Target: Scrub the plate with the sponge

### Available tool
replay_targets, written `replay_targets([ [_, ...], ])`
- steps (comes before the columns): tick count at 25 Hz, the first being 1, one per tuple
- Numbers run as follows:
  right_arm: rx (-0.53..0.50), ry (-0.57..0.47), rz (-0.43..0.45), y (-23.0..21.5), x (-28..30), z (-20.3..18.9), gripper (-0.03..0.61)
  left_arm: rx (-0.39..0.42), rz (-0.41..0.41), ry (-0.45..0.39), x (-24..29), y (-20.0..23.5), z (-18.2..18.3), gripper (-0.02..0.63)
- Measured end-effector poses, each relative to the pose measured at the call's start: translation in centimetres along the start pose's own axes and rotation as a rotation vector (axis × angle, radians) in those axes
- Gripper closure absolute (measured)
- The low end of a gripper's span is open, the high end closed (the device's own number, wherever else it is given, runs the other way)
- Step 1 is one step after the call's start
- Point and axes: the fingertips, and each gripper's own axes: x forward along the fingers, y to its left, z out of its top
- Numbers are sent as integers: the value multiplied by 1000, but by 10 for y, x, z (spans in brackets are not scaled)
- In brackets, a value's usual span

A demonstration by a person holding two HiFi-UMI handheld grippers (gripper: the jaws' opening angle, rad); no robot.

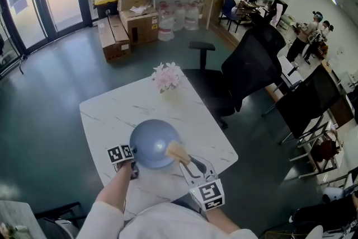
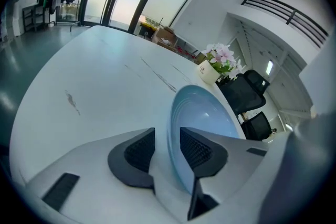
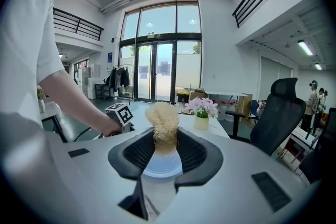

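Left tongs [image 2: 168, 150] stand spread astride the plate [image 2: 202, 113] at its near rim, apparently not squeezing it. It stands tilted on the counter [image 1: 123, 112]. Right tongs [image 3: 165, 150] pinch the sponge [image 3: 164, 122] at the plate's right edge.

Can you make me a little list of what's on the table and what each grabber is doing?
surface: white marble-look tabletop
dish: round light-blue plate, on the tabletop
scrubber: tan fibrous sponge, at the plate's right edge
left gripper: open, plate rim between its jaws
right gripper: shut on the sponge
also there: pink flowers in a small pot, at the far edge
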Motion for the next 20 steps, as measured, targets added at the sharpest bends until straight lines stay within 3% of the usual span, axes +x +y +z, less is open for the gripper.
replay_targets([
  [2, 0, 1, 2, 1, 0, 0, 439, -22, -32, -7, -2, -2, 0, 448],
  [10, -11, -9, 21, 6, 2, 4, 439, -26, -73, -41, -15, -5, 6, 428],
  [16, -12, -10, 22, 9, 3, 5, 439, 69, -45, -131, -40, -5, 24, 430],
  [20, -11, -10, 23, 11, 3, 4, 439, 81, -137, -197, -63, -25, 32, 458],
])
